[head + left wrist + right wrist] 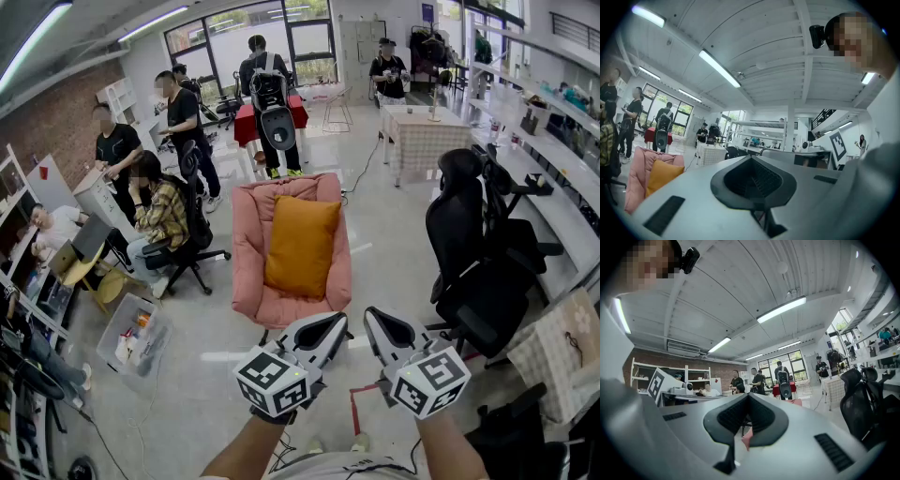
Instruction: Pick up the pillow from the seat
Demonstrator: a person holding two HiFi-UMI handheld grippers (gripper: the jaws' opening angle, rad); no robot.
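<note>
One orange pillow is lying on one pink armchair; two grippers, left gripper and right gripper, are hovering nearby.

"How much of the pillow does the left gripper view show?"

"Only its upper part. The left gripper covers the rest, and the lower part of the armchair too."

"And the right gripper view?"

"There the pillow is hidden behind the right gripper. Only a pink sliver shows below the jaws."

"The head view?"

"Both forearms are cut off at the bottom edge."
</note>
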